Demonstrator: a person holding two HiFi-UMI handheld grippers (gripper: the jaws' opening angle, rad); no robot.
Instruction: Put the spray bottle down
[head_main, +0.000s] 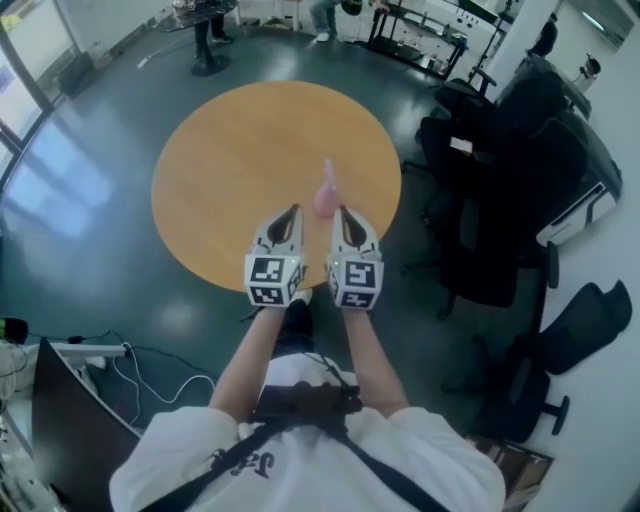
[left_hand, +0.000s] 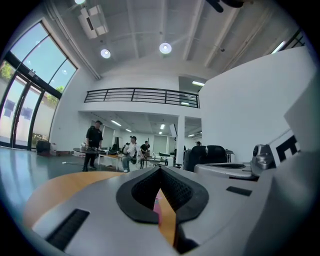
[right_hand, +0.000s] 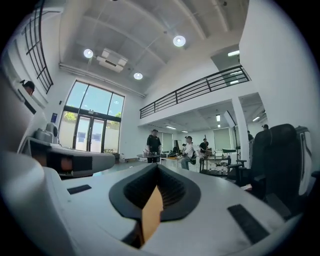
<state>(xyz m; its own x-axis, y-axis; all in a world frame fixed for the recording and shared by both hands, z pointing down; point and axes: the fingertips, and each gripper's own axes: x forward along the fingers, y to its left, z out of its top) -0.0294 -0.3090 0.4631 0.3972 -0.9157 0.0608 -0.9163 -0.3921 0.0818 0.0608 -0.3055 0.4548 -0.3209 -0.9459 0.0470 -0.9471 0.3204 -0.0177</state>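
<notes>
- While it stood upright on the round wooden table (head_main: 230, 150), the pink spray bottle (head_main: 325, 192) sat just beyond both gripper tips, untouched.
- Left gripper (head_main: 293, 210): jaws together, empty.
- Right gripper (head_main: 341, 211): jaws together, empty.
- Bottle contents: indiscernible.

Head view overhead; gripper views level, share table (left_hand: 55, 187)

Black office chairs (head_main: 500, 230) crowd just right of the table (head_main: 230, 130). Past the table's far edge a few people (head_main: 208, 30) stand on the dark glossy floor (head_main: 100, 200). Near-left of the table sit a monitor (head_main: 70, 420) and loose white cables (head_main: 135, 375).
</notes>
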